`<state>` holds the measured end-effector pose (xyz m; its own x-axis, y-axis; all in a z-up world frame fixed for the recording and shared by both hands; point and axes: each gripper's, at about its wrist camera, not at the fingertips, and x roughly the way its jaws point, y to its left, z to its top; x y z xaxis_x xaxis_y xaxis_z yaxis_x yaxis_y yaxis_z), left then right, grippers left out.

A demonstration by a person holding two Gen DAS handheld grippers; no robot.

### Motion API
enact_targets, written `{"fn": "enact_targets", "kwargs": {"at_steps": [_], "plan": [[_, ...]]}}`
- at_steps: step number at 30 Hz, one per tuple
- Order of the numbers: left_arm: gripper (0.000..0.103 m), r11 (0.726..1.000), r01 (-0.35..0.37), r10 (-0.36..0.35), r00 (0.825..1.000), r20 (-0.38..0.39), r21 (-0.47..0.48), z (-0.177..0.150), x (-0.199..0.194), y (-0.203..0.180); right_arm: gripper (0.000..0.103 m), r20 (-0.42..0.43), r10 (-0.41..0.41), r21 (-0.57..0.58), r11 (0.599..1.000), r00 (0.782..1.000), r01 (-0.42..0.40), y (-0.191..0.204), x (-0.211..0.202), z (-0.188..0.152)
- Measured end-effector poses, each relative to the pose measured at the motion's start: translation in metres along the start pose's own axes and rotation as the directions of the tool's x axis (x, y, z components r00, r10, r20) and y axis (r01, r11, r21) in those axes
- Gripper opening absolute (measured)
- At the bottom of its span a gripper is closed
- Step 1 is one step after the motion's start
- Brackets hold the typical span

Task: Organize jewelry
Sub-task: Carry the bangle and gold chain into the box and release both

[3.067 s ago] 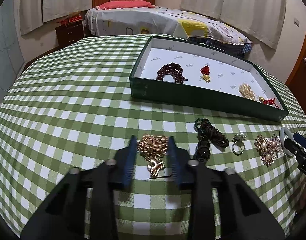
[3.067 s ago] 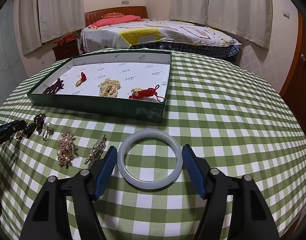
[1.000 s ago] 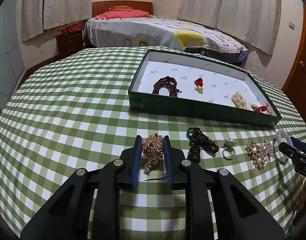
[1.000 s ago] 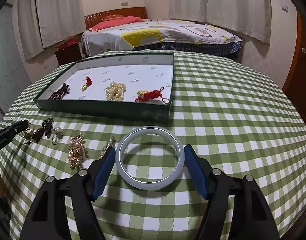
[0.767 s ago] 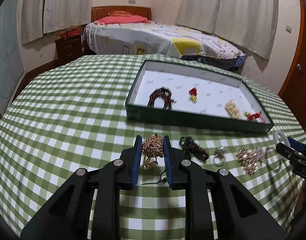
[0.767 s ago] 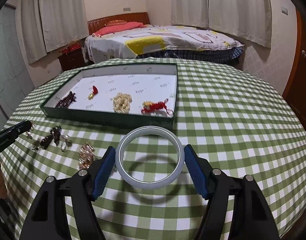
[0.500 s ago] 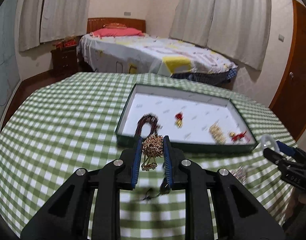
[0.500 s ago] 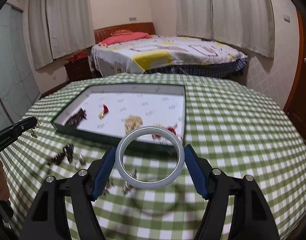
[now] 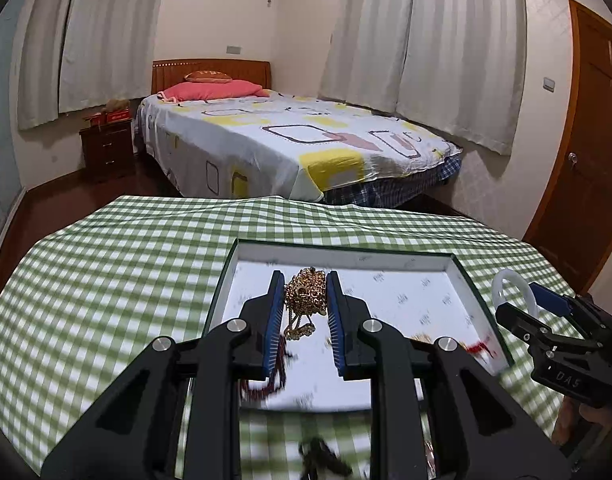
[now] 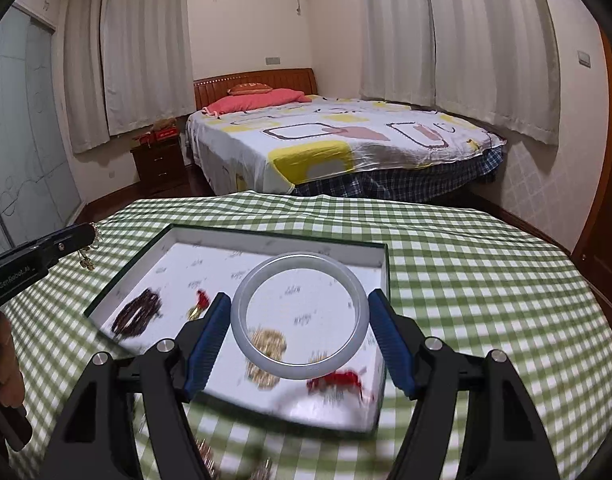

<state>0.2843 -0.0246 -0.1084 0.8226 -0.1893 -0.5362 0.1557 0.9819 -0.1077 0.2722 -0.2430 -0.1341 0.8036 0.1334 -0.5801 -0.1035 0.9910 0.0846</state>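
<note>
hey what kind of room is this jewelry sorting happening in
Most likely a home bedroom. A made bed with a pink pillow stands behind the checked table, with a dark nightstand beside it and long curtains over the windows.

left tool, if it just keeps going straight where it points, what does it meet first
Probably the white floor of the green tray: the left tool, shut on the gold necklace, points over it. Depth is unclear; a flatter path meets the tray's far wall.

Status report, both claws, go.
Left claw shut on gold necklace, over tray. Right claw shut on white bangle, over tray. Nothing blocking.
</note>
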Motion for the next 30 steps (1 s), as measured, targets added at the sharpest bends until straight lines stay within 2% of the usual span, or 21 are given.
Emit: {"fn": "enact_targets", "kwargs": {"at_steps": [6, 13, 18, 21, 30], "plan": [[0.021, 1.000, -0.023, 0.023, 0.998, -0.065, 0.003, 0.014, 0.062, 0.010, 0.068, -0.045, -0.010, 0.011, 1.000, 0.999, 0.011, -0.007, 0.044, 0.012], [0.021, 0.999, -0.044, 0.040, 0.984, -0.176, -0.018, 0.017, 0.127, 0.025, 0.068, -0.123, -0.010, 0.032, 0.999, 0.992, 0.014, -0.019, 0.089, 0.020], [0.021, 0.998, -0.056, 0.056, 0.971, -0.232, 0.007, 0.019, 0.151, 0.025, 0.068, -0.208, -0.008, 0.054, 0.998, 0.978, 0.019, -0.030, 0.112, 0.024], [0.021, 0.998, -0.065, 0.066, 0.962, -0.265, 0.011, 0.018, 0.160, 0.026, 0.069, -0.282, -0.009, 0.058, 0.998, 0.959, 0.027, -0.034, 0.123, 0.023], [0.021, 0.997, -0.078, 0.069, 0.935, -0.349, -0.013, 0.012, 0.181, 0.031, 0.069, -0.354, -0.025, 0.019, 0.999, 0.935, 0.034, -0.028, 0.137, 0.022]]}}
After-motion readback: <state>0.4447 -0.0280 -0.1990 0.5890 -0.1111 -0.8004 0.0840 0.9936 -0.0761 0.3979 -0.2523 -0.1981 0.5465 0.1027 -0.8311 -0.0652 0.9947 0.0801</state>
